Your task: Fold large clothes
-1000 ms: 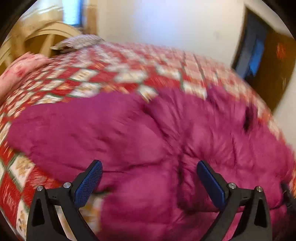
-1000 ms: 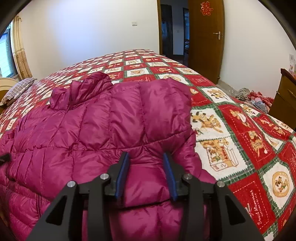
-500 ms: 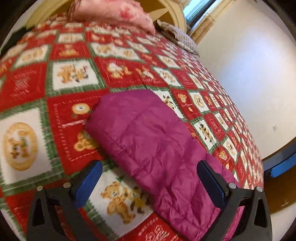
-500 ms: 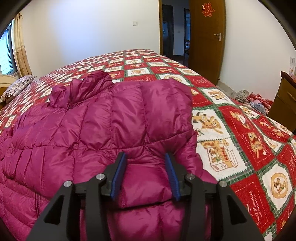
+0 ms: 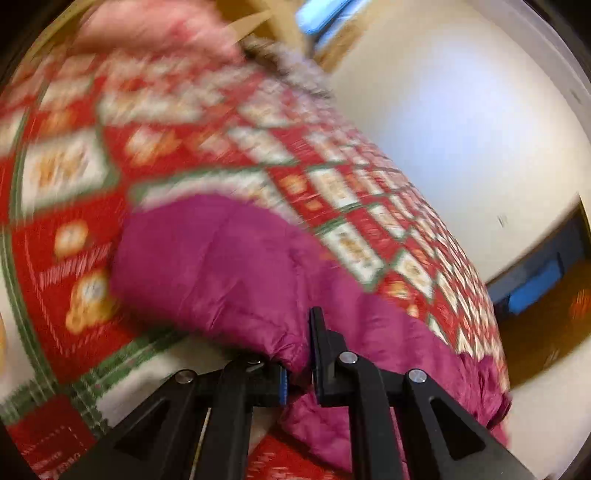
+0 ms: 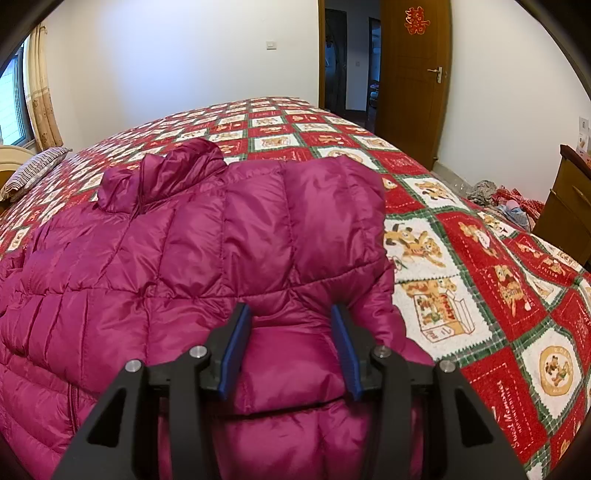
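Note:
A magenta puffer jacket [image 6: 192, 266] lies spread on the bed, collar at the far end, its right sleeve folded over the body. My right gripper [image 6: 291, 332] has its jaws partly closed around a fold of that sleeve. In the blurred left wrist view, the jacket's other sleeve [image 5: 229, 266] lies on the quilt, and my left gripper [image 5: 299, 354] is shut on the sleeve's cuff edge.
The bed has a red, green and white cartoon quilt [image 6: 480, 266]. A striped pillow [image 6: 33, 173] lies at the head, a pink pillow [image 5: 155, 33] beside it. A wooden door [image 6: 413, 74] and a dresser [image 6: 569, 203] stand to the right, with clothes on the floor [image 6: 498, 199].
My left gripper swung from the jacket body to the outstretched sleeve and closed on its cuff. My right gripper stayed on the folded sleeve.

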Motion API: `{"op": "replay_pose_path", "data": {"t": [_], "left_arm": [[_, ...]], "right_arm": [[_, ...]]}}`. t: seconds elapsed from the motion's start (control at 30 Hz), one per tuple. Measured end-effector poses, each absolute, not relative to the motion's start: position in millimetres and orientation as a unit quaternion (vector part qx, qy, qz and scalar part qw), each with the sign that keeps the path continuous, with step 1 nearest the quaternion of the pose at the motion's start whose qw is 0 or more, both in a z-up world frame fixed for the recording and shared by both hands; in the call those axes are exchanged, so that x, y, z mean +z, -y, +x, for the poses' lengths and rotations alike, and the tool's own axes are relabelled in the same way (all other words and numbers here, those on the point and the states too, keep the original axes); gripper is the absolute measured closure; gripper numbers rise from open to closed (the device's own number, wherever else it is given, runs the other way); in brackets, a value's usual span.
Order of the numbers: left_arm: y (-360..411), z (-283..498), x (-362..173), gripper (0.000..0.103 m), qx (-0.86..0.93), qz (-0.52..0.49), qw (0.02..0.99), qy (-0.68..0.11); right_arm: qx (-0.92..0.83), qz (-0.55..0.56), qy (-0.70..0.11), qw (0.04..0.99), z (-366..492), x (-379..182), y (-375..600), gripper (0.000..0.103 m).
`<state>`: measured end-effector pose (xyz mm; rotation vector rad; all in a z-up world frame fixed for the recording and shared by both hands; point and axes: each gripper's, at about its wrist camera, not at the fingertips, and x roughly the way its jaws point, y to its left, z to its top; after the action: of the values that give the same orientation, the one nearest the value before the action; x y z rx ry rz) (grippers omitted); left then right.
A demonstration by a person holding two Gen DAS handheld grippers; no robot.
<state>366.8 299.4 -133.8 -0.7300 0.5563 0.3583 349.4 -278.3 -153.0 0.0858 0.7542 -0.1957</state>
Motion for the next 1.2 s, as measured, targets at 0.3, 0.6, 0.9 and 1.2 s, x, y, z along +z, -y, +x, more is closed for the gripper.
{"op": "replay_pose_path", "data": {"t": [0.3,0.6,0.9,1.2], "left_arm": [[-142.2,387.4,-38.6,0.094,-0.04,-0.158,0.963,-0.213],[20.7,386.1,-79.4,0.093,-0.185,-0.014,0.94,-0.287],[48.1,395.8,-132.5,0.078,-0.196,0.012,0.893,-0.405],[37.1,333.8,-120.4,0.059,-0.231,0.039,0.895,-0.381]], "right_arm": [[-0.094,0.044,-0.367,0.924,349.3,-152.9,278.4,0.055],[-0.082,0.076,-0.353,0.929,345.5,-151.0,285.8,0.053],[-0.072,0.088,-0.35,0.93,345.4,-150.8,288.2,0.049],[-0.074,0.086,-0.353,0.929,344.7,-150.8,288.1,0.048]]}}
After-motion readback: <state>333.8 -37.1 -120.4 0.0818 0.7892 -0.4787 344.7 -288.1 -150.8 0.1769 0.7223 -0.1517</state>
